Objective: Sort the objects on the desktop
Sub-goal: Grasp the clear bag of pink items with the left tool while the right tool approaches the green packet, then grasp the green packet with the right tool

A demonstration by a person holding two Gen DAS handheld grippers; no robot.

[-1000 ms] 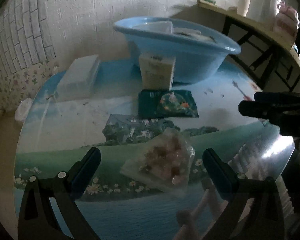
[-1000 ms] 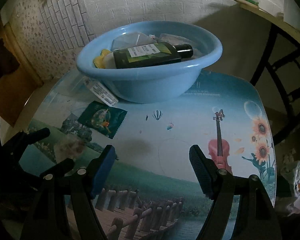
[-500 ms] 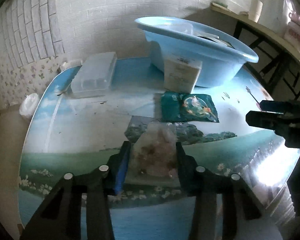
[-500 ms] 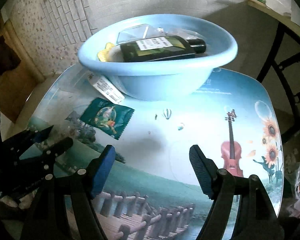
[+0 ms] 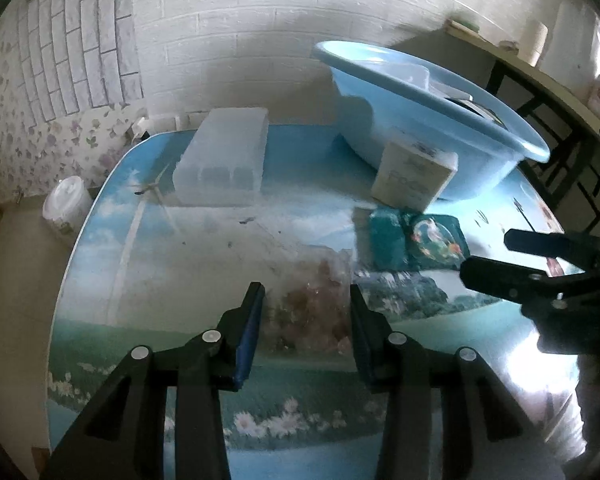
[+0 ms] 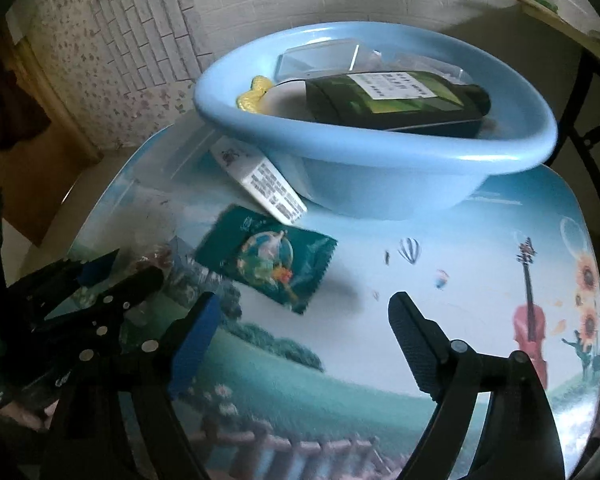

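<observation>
My left gripper (image 5: 306, 300) is shut on a clear bag of pinkish snacks (image 5: 314, 308) and holds it just above the table. A green sachet (image 5: 416, 240) lies beyond it; it also shows in the right wrist view (image 6: 268, 260). A white box (image 5: 414, 174) leans on the blue basin (image 5: 440, 116). In the right wrist view the basin (image 6: 380, 168) holds a dark bottle (image 6: 396, 98). My right gripper (image 6: 300, 320) is open and empty above the table, to the right of the sachet.
A clear plastic box (image 5: 224, 156) sits at the back left of the picture-printed table (image 5: 172, 248). A white jar (image 5: 66, 204) stands on the floor left of it. A shelf frame (image 5: 548, 92) stands behind the basin.
My left gripper closed on the snack bag and lifted it slightly while turning left. My right gripper moved closer to the green sachet and stayed open.
</observation>
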